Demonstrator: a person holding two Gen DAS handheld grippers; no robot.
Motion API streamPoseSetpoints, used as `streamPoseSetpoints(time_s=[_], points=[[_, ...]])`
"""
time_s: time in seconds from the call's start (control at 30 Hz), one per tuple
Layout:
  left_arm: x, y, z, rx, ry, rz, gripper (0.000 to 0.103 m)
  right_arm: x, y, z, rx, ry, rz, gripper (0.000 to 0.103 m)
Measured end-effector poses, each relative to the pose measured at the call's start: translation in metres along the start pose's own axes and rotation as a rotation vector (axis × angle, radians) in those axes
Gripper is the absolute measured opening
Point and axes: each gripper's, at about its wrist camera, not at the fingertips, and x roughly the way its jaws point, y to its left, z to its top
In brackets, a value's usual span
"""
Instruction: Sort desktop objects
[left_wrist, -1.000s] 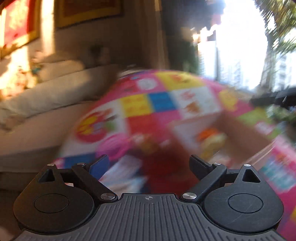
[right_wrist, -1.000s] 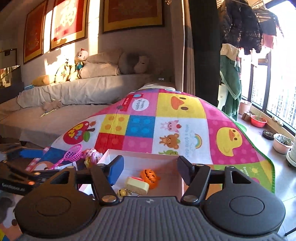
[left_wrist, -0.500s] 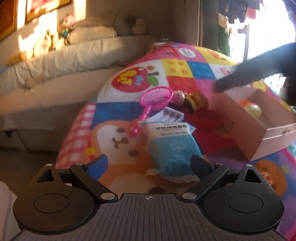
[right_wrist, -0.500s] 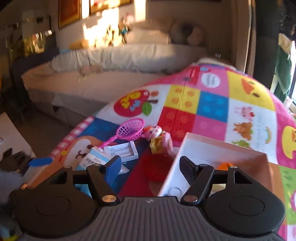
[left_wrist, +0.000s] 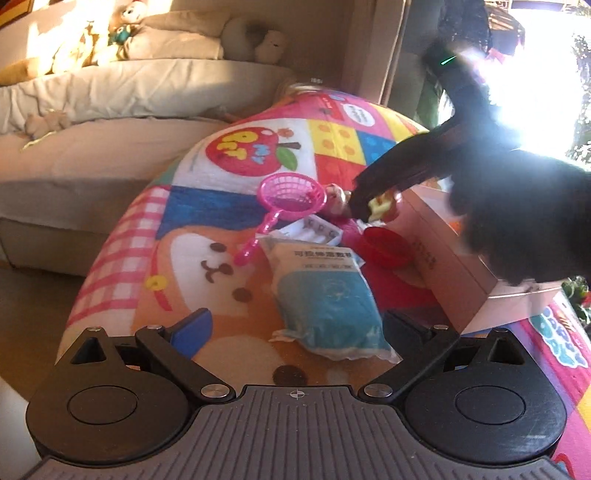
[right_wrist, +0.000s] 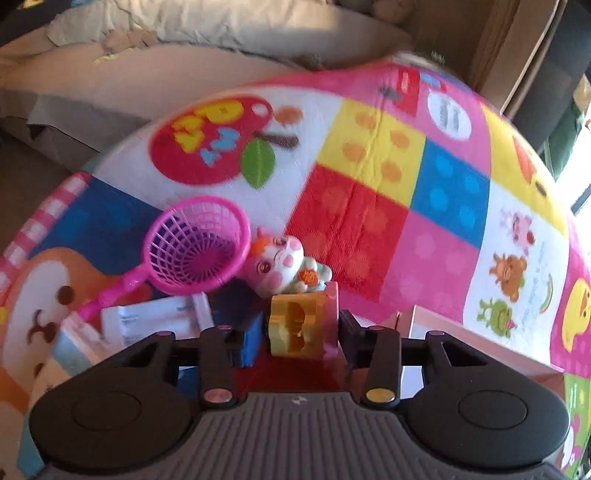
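- Sorting is judged to be only partly done. An open cardboard box (left_wrist: 447, 254) stands at the right of a colourful play mat (right_wrist: 373, 218) that covers the surface, and something orange is glimpsed inside it in the left wrist view; what it is cannot be told.
- Several things are seen lying loose on the mat outside the box: a pink toy net (right_wrist: 195, 251), a small white animal figure (right_wrist: 284, 266), a white tray-like packet (left_wrist: 314, 232), a blue and white soft pack (left_wrist: 328, 299) and a red dish (left_wrist: 384, 247).
- The right gripper (right_wrist: 299, 332) is lowered over the cluster next to the box. A yellow and pink toy block (right_wrist: 295, 325) is seen between its fingers (right_wrist: 243, 343), which are drawn in close on both sides of it. A grasp on the block appears likely, though actual contact cannot be told for certain.
- In the left wrist view the block is seen just beside the near wall of the box, by the animal figure.
- The left gripper (left_wrist: 295, 332) is held released, its fingers spread wide and nothing between them. The blue and white pack lies just ahead of the gap, apart from both fingers.
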Motion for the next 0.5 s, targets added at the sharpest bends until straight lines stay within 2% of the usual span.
streamPoseSetpoints(time_s=[0.1, 0.17, 0.23, 0.4, 0.5], points=[[-0.001, -0.002, -0.001, 0.01, 0.002, -0.01, 0.102, -0.054, -0.011, -0.019, 0.054, -0.07, 0.125, 0.042], [0.0, -0.004, -0.002, 0.018, 0.005, -0.009, 0.102, -0.097, -0.019, -0.045, 0.077, -0.118, 0.209, 0.042], [0.002, -0.007, -0.002, 0.021, 0.01, -0.003, 0.102, -0.135, -0.026, -0.076, 0.098, -0.149, 0.235, 0.042], [0.011, -0.024, 0.001, 0.06, 0.028, 0.019, 0.102, -0.192, -0.057, -0.153, 0.18, -0.178, 0.174, 0.042], [0.015, -0.037, 0.004, 0.101, 0.037, 0.044, 0.102, -0.193, -0.067, -0.196, 0.199, -0.144, 0.046, 0.042]])
